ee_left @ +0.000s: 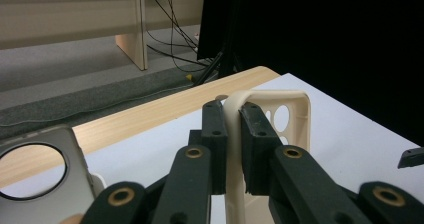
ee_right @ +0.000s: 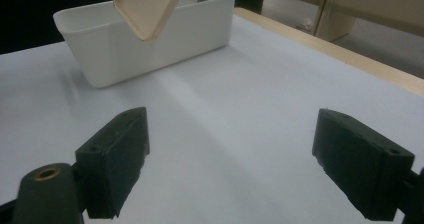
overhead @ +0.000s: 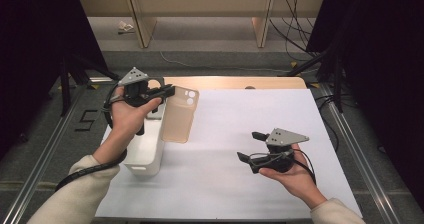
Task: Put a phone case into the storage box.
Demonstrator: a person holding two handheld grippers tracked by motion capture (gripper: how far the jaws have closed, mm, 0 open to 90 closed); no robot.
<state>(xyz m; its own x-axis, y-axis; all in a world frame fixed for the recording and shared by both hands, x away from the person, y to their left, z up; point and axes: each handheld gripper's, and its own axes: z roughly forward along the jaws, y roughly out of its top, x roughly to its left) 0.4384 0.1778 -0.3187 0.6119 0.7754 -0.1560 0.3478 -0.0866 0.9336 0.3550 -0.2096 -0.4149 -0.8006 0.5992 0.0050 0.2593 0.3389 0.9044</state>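
My left gripper point(overhead: 167, 90) is shut on the rim of a beige phone case point(overhead: 179, 115), which hangs in the air beside a white bin point(overhead: 150, 154). In the left gripper view both pads pinch the case's edge point(ee_left: 234, 134), and its camera cut-outs face right. Another pale case point(ee_left: 45, 184) with a round hole lies low at the left there. My right gripper point(overhead: 250, 146) rests open and empty over the white sheet point(overhead: 225, 184), jaws wide apart point(ee_right: 227, 169). The right gripper view has the beige case point(ee_right: 150, 6) hanging in front of the bin point(ee_right: 150, 44).
The white sheet covers a wooden table whose far edge point(overhead: 235, 81) shows. Metal rails point(overhead: 350, 149) flank the table. Cables and wooden furniture legs point(overhead: 262, 19) stand on the grey floor beyond.
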